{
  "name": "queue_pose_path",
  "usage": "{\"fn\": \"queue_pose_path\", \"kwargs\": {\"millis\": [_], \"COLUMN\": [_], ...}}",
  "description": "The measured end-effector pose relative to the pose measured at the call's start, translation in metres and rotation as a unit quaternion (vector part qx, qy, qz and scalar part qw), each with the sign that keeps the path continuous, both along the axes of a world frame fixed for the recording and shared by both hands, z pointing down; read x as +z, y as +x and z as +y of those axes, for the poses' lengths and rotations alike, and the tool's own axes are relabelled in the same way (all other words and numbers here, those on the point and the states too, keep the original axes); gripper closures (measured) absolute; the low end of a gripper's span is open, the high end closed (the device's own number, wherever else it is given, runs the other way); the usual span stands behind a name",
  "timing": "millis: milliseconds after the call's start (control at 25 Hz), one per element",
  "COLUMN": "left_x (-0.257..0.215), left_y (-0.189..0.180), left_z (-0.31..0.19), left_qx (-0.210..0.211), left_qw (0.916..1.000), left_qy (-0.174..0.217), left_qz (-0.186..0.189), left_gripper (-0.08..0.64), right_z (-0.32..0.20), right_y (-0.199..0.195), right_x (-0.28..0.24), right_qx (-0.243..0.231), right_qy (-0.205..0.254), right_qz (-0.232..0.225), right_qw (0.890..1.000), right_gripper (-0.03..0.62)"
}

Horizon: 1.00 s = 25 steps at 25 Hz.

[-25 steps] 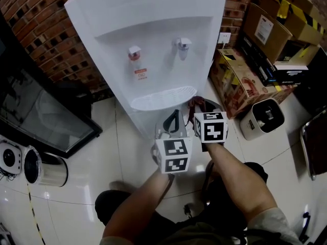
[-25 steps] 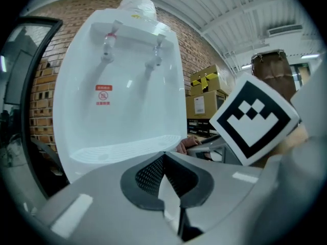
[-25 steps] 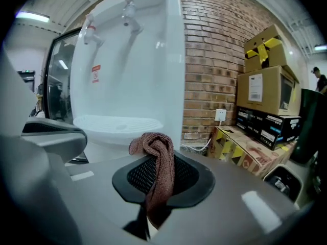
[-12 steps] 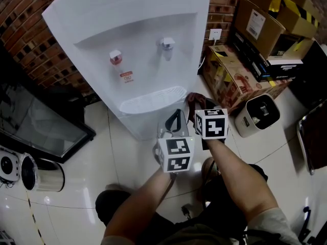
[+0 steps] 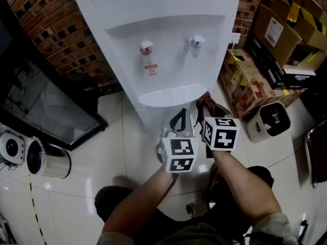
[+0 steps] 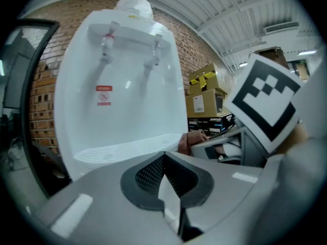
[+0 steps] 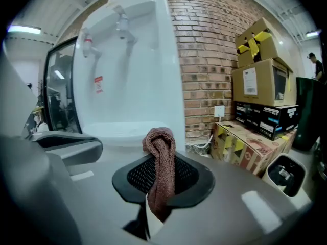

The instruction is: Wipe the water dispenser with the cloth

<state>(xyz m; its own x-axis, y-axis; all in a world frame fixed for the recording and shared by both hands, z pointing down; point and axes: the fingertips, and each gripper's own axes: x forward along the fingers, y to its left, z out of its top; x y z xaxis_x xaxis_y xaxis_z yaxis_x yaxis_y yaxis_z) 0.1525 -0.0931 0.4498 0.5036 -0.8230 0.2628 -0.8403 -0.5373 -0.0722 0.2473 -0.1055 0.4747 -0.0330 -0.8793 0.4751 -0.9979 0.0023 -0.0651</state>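
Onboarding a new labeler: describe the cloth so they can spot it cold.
Find the tall white water dispenser against the brick wall; in front of its drip tray two claws point at it. The cloth is the reddish-brown knitted rag pinched in the right claw, its folded end sticking up past the jaws. The left claw beside it is shut on nothing.

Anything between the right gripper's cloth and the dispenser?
Nothing: the right gripper view shows only bare air between the cloth and the water dispenser.
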Motion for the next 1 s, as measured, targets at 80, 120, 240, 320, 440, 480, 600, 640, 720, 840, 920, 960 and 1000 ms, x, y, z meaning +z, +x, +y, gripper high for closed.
{"fn": "queue_pose_path", "kwargs": {"millis": [80, 120, 240, 320, 440, 480, 600, 640, 720, 840, 920, 960, 1000], "left_x": [-0.004, -0.005, -0.003, 0.002, 0.013, 0.017, 0.027, 0.03, 0.035, 0.046, 0.054, 0.059, 0.063], "left_y": [-0.036, -0.056, -0.112, -0.145, -0.181, -0.191, -0.219, -0.226, -0.233, -0.235, -0.234, -0.234, -0.234], "left_z": [-0.002, -0.003, -0.002, -0.003, -0.008, -0.009, -0.012, -0.014, -0.017, -0.02, -0.022, -0.022, -0.022], "left_qx": [-0.033, -0.052, -0.103, -0.137, -0.178, -0.189, -0.219, -0.225, -0.231, -0.225, -0.221, -0.219, -0.219], "left_qw": [0.9994, 0.9987, 0.9946, 0.9904, 0.9837, 0.9815, 0.9752, 0.9738, 0.9724, 0.9735, 0.9741, 0.974, 0.9739], "left_qy": [0.001, 0.0, -0.008, -0.018, -0.026, -0.028, -0.03, -0.03, -0.033, -0.041, -0.05, -0.056, -0.061], "left_qz": [0.002, 0.002, -0.005, -0.008, -0.009, -0.008, -0.009, -0.007, -0.003, -0.002, -0.001, 0.002, 0.008], "left_gripper": [0.56, 0.56, 0.56, 0.56, 0.56, 0.56, 0.56, 0.56, 0.56, 0.56, 0.56, 0.56, 0.56], "right_z": [0.003, 0.005, 0.01, 0.011, 0.008, 0.006, -0.002, -0.005, -0.01, -0.017, -0.021, -0.022, -0.024], "right_y": [-0.041, -0.063, -0.13, -0.172, -0.214, -0.224, -0.249, -0.254, -0.26, -0.257, -0.255, -0.253, -0.251], "right_x": [-0.005, -0.005, 0.005, 0.015, 0.033, 0.04, 0.056, 0.06, 0.069, 0.087, 0.094, 0.095, 0.095], "right_qx": [-0.038, -0.063, -0.149, -0.201, -0.243, -0.248, -0.256, -0.257, -0.252, -0.238, -0.235, -0.233, -0.23], "right_qy": [0.017, 0.023, 0.027, 0.024, 0.009, 0.002, -0.01, -0.012, -0.016, -0.026, -0.026, -0.025, -0.024], "right_qz": [0.003, 0.006, 0.019, 0.025, 0.012, 0.002, -0.007, -0.007, -0.008, 0.001, 0.012, 0.014, 0.012], "right_qw": [0.999, 0.998, 0.988, 0.979, 0.97, 0.969, 0.967, 0.966, 0.968, 0.971, 0.972, 0.972, 0.973], "right_gripper": [0.52, 0.52, 0.52, 0.52, 0.518, 0.518, 0.518, 0.518, 0.518, 0.518, 0.518, 0.518, 0.519]}}
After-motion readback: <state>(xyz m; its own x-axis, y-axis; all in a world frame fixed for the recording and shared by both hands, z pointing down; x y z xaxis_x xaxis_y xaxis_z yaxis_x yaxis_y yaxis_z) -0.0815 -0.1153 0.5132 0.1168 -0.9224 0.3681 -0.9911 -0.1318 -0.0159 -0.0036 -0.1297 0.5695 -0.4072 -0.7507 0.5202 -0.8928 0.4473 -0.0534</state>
